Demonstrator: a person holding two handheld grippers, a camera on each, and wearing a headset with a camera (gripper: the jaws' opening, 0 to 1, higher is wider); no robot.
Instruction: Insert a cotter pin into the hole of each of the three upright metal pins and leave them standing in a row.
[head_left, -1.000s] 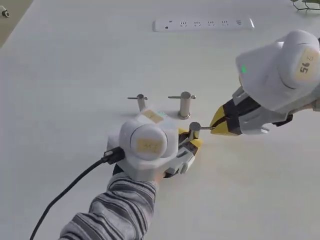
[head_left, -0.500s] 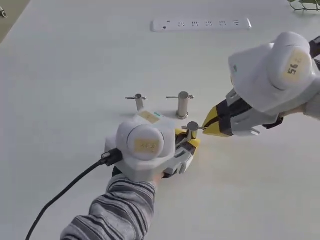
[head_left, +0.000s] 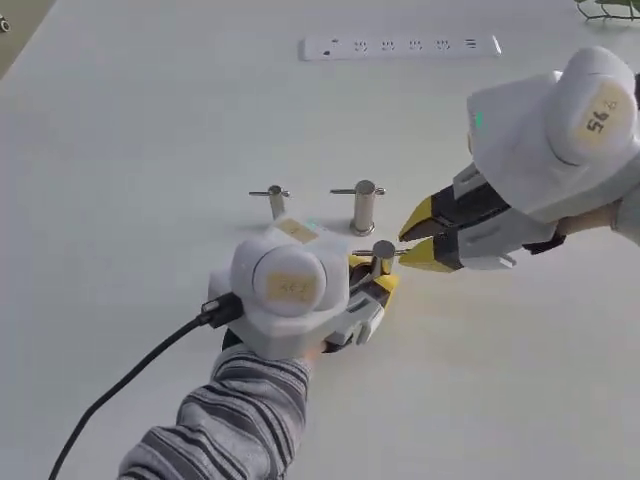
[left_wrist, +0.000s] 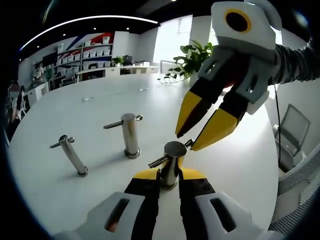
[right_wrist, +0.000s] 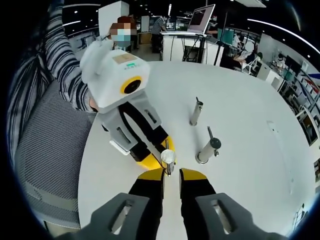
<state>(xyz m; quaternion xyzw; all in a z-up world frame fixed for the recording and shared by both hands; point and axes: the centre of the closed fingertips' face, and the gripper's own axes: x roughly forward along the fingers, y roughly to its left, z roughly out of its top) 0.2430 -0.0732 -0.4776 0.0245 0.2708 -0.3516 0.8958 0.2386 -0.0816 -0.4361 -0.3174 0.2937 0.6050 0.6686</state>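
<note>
- Table (head_left: 150, 120): carries three upright pins (head_left: 364, 207) in a row.
- Right gripper (head_left: 402, 250): jaws apart, holding nothing, tips at the cotter pin (left_wrist: 158, 161) end.
- Left gripper (left_wrist: 170, 176): jaws clamp the near pin (head_left: 383, 257).
- Cotter pin: sits through the near pin.

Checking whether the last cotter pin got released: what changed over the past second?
The right gripper opened its jaws, letting go of the cotter pin, which now sits through the near metal pin. The left gripper stays shut on that pin; the two far pins stand unchanged.
</note>
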